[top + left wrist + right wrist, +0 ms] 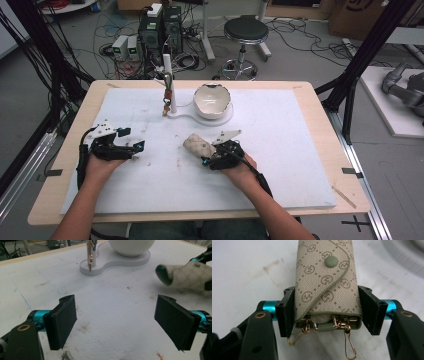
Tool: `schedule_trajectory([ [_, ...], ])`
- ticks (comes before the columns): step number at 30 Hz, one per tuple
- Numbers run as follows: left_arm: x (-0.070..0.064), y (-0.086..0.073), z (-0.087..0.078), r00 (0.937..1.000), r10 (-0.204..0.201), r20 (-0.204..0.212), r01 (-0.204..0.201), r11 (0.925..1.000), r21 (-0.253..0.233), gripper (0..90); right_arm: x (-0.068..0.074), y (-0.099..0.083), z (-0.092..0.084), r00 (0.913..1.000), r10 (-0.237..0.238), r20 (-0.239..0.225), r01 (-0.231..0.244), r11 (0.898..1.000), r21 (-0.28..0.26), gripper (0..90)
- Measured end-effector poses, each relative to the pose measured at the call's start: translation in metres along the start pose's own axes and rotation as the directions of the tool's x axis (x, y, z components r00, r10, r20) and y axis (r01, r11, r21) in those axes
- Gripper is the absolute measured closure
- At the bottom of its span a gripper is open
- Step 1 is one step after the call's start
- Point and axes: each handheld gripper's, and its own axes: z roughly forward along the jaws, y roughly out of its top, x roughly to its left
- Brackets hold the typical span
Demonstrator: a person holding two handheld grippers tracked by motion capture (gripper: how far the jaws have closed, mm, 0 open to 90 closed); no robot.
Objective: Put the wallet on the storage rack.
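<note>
A beige monogram key case (197,144) with a green snap lies near the middle of the white mat. My right gripper (208,153) is shut on its near end. In the right gripper view the two black pads press the sides of the key case (324,277), and gold hooks hang from its open end. From the left gripper view the key case (185,275) is at the far right. My left gripper (132,139) rests on the mat at the left. Its pads (63,322) stand wide apart with only bare mat between them.
A white bowl (212,100) sits on a white base (112,261) at the back of the mat, beside a thin post (167,85) with a copper hook. The white mat (300,150) covers a wooden table. Stool, computers and cables stand beyond.
</note>
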Motion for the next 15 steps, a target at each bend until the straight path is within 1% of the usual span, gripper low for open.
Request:
schedule_trajectory([
  [2,0.0,0.0,0.0,1.0,0.0,0.0,0.0,1.0,0.0,17.9,-0.002,0.003,-0.006,1.0,0.005,-0.001,-0.005,1.0,-0.025,37.3],
  [6,0.001,0.0,-0.001,1.0,-0.002,-0.003,0.002,1.0,-0.003,17.8,-0.009,0.009,-0.019,0.9998,0.011,0.016,-0.01,0.998,-0.067,37.3],
  [8,0.001,0.001,-0.001,1.0,0.0,-0.003,0.0,1.0,-0.002,17.8,-0.013,0.014,-0.026,0.9994,0.004,0.035,-0.001,0.997,-0.08,37.3],
  [10,0.001,0.001,-0.001,1.0,-0.001,-0.003,0.001,1.0,-0.003,17.8,-0.017,0.018,-0.033,0.9987,0.017,0.048,-0.013,0.995,-0.096,37.3],
  [13,0.001,0.002,-0.002,1.0,-0.002,-0.004,0.002,1.0,-0.008,17.8,-0.027,0.027,-0.043,0.997,0.023,0.074,-0.014,0.993,-0.12,37.3],
  [15,0.001,0.002,-0.002,1.0,-0.003,-0.003,0.003,0.9999,-0.012,17.8,-0.033,0.035,-0.048,0.9957,0.025,0.089,-0.014,0.992,-0.125,37.3],
])
